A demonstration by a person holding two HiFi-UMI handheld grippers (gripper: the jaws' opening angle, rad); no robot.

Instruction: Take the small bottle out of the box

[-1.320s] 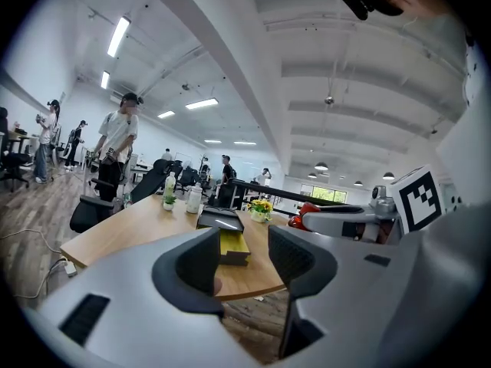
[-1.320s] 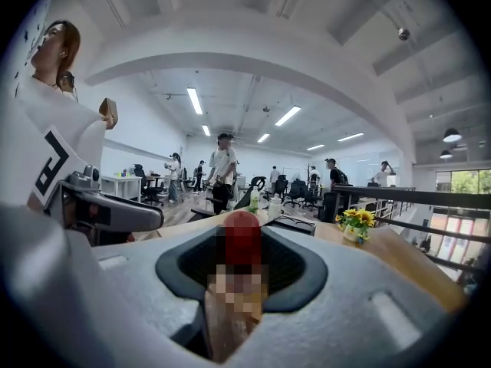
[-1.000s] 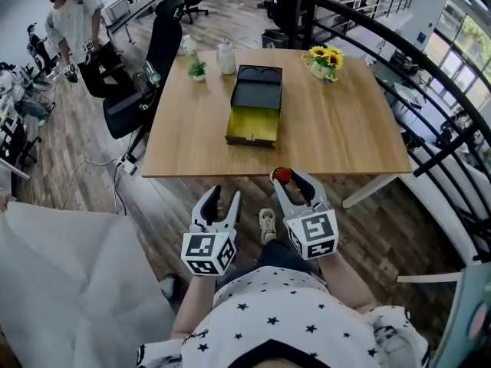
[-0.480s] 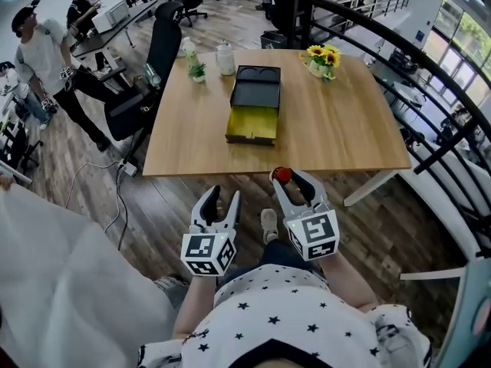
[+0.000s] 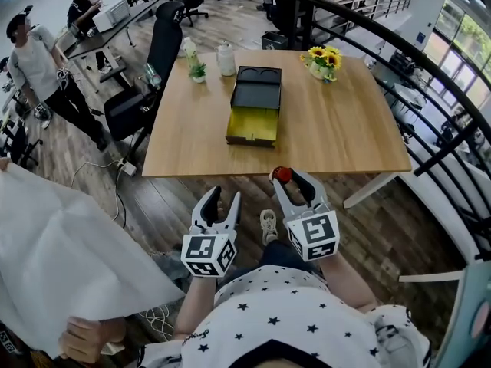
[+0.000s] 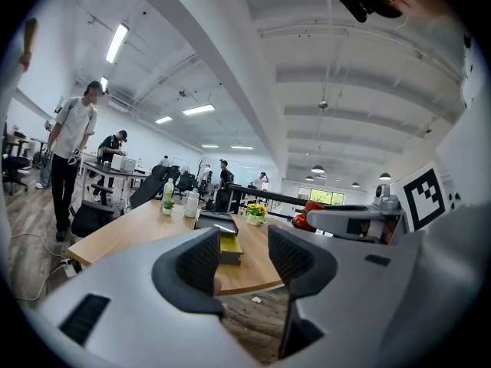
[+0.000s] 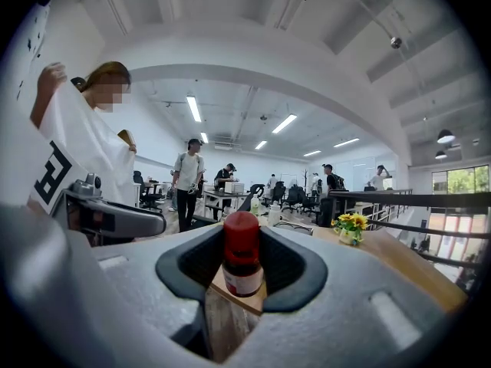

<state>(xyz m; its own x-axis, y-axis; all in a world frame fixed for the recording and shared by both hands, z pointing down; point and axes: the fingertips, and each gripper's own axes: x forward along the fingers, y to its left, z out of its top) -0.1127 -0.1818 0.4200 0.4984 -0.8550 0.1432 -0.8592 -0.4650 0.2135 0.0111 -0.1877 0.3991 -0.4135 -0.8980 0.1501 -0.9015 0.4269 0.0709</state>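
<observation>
One small bottle (image 7: 242,261), red-capped, is clamped in the right gripper (image 5: 290,177), short of the table (image 5: 345,133) and well apart from the single box (image 5: 255,102) on it. The left gripper (image 5: 222,198) stands open, holding nothing.

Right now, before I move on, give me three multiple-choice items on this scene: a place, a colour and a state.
1. Where is the small bottle?
A) inside the box
B) between the right gripper's jaws
C) on the table beside the flowers

2. What colour is its cap?
A) red
B) blue
C) white

3. How does the left gripper stand?
A) shut on the bottle
B) open and empty
C) shut on a cloth

Answers:
1 B: the right gripper view shows it clamped between the pads.
2 A: the cap is plainly red.
3 B: its jaws stand apart with nothing between them.
</observation>
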